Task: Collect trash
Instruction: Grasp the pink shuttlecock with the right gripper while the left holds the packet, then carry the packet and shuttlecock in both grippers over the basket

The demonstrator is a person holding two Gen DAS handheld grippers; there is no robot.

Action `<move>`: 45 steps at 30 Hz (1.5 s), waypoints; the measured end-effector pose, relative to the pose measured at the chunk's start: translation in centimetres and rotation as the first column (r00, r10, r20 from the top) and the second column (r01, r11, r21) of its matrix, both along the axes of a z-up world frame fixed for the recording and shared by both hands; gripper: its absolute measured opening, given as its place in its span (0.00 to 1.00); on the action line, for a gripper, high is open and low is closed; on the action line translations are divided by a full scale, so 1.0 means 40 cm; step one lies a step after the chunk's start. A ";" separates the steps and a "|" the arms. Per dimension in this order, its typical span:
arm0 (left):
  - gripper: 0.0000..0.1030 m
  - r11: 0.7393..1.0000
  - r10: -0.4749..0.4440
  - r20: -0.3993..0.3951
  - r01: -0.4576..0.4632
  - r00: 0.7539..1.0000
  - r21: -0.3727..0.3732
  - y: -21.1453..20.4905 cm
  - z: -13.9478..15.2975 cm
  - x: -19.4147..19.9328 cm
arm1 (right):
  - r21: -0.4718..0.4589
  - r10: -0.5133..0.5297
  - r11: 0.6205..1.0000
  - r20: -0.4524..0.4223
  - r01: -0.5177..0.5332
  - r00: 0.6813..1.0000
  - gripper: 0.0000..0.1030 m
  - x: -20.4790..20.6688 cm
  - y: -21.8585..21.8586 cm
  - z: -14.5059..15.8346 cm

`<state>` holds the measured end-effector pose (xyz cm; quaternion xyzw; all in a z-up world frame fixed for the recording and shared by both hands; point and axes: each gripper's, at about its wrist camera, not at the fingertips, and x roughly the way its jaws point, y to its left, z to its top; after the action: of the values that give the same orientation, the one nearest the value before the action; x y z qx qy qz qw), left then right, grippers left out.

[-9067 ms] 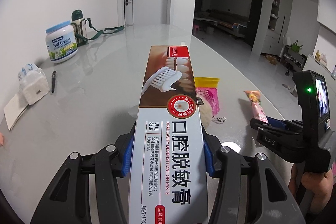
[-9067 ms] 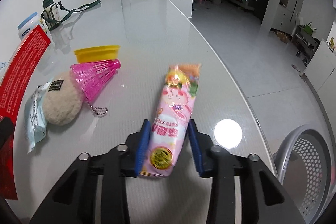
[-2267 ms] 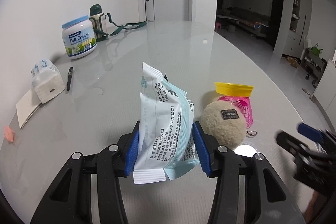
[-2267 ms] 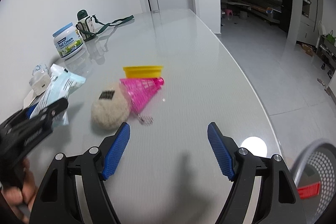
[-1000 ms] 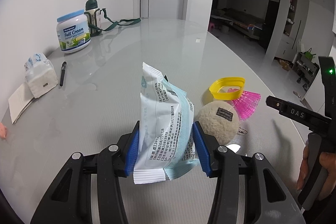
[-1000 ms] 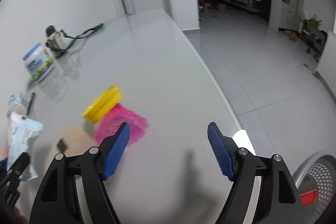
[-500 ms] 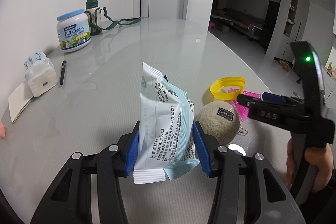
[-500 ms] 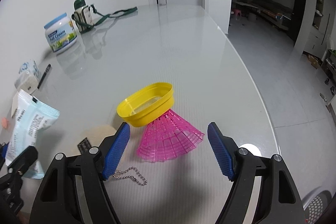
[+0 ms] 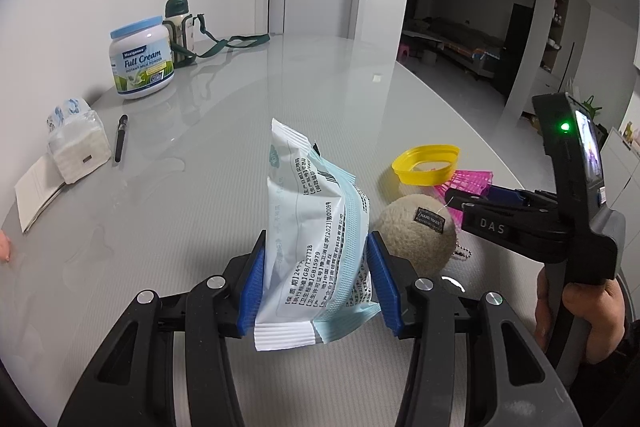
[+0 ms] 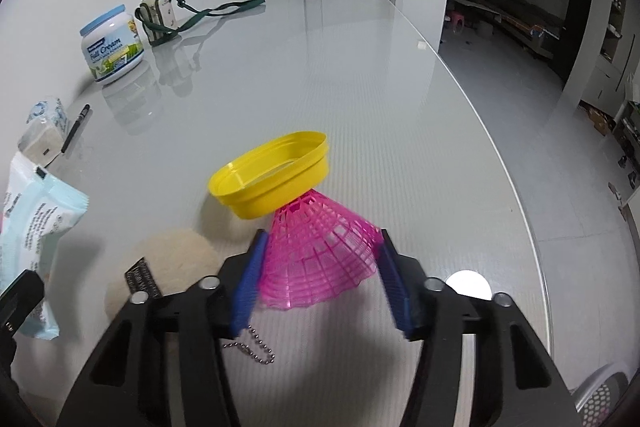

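My left gripper (image 9: 316, 239) is shut on a white and pale blue packet (image 9: 316, 211) and holds it upright above the table. In the right wrist view a pink mesh shuttlecock (image 10: 320, 259) with a ball chain lies on the table, its narrow end under a tilted yellow lid (image 10: 272, 183). My right gripper (image 10: 323, 239) has its jaws closing around the shuttlecock's wide skirt, the blue pads against its sides. A beige plush ball (image 10: 180, 255) sits just left of it. The right gripper (image 9: 472, 203), held by a hand, shows at the right of the left wrist view.
At the far left stand a milk powder can (image 9: 142, 59) and a green-strapped bottle (image 9: 178, 27). Closer lie a tissue pack (image 9: 78, 143), a pen (image 9: 120, 139) and a paper. The table's curved edge (image 10: 500, 163) runs on the right, with a mesh bin (image 10: 604, 395) below.
My right gripper swung over to the pink shuttlecock and its jaws narrowed from wide open onto the skirt. The left gripper kept still with the packet.
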<state>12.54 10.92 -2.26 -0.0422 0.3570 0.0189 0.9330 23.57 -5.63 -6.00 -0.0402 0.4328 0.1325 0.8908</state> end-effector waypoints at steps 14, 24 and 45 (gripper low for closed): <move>0.46 1.000 -0.019 0.022 0.019 1.000 0.001 -0.012 0.015 -0.015 | 0.046 -0.083 0.996 0.026 0.082 0.996 0.43 -0.142 -0.073 0.035; 0.46 0.998 -0.065 0.044 0.064 0.997 0.010 -0.043 0.032 -0.036 | 0.073 -0.101 0.993 0.051 0.097 0.994 0.42 -0.258 -0.110 0.075; 0.46 0.996 -0.088 0.069 0.086 0.994 0.031 -0.075 0.063 -0.118 | 0.191 -0.073 0.981 0.147 0.044 0.986 0.42 -0.426 -0.170 0.171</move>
<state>7.82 7.91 0.26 -0.0143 0.3251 -0.0183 0.9454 6.52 -12.44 0.85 0.0463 0.3498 0.1426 0.9248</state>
